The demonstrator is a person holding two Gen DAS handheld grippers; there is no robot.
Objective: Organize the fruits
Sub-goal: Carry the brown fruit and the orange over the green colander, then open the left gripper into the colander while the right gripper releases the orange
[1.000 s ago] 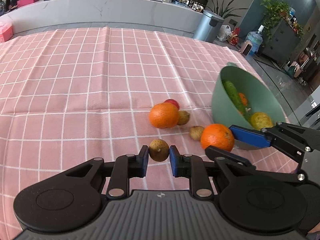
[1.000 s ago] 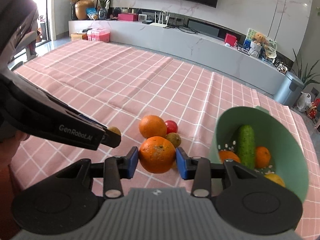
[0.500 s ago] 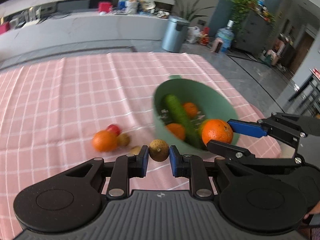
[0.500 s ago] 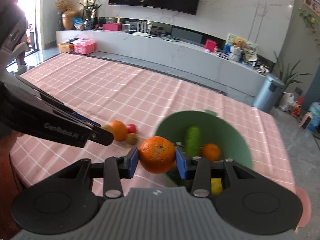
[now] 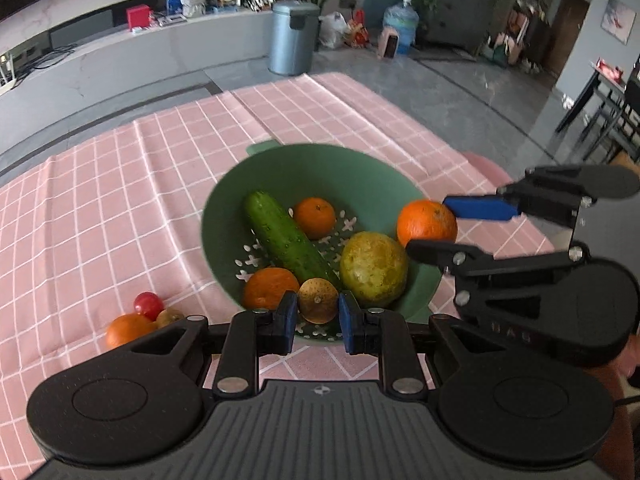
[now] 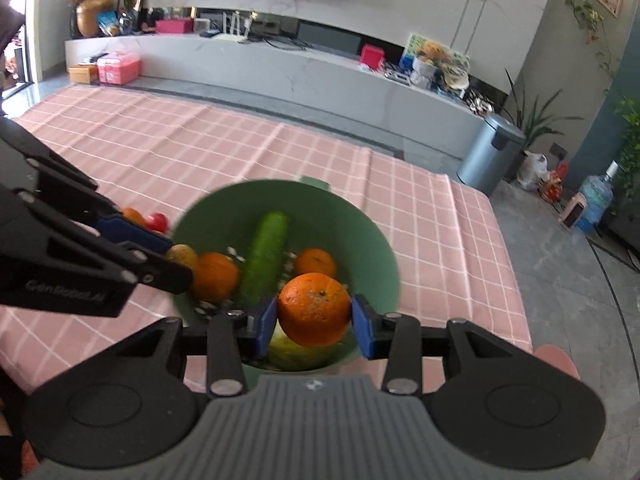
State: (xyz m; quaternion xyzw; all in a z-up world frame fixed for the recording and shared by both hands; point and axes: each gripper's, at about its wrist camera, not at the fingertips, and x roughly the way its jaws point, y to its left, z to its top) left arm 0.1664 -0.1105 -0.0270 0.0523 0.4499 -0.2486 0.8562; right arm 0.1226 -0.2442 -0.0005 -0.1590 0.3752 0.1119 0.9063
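Observation:
A green colander bowl (image 5: 360, 176) (image 6: 372, 240) stands on the pink checked tablecloth and holds a cucumber (image 5: 286, 238), two oranges and a yellow-green fruit (image 5: 374, 268). My left gripper (image 5: 318, 314) is shut on a small brown fruit (image 5: 318, 300) above the bowl's near rim. My right gripper (image 6: 314, 322) is shut on an orange (image 6: 314, 308), also seen in the left wrist view (image 5: 426, 222), above the bowl's right side. The left gripper shows in the right wrist view (image 6: 176, 258) with the brown fruit (image 6: 182, 256).
An orange (image 5: 126, 330), a red tomato (image 5: 148, 305) and a small brown fruit (image 5: 170, 316) lie on the cloth left of the bowl. The table's right edge (image 5: 460, 136) runs close behind the bowl, with floor beyond.
Both grippers have carried their fruit to the right, from over the loose fruit on the cloth to above the bowl. Both grips are unchanged.

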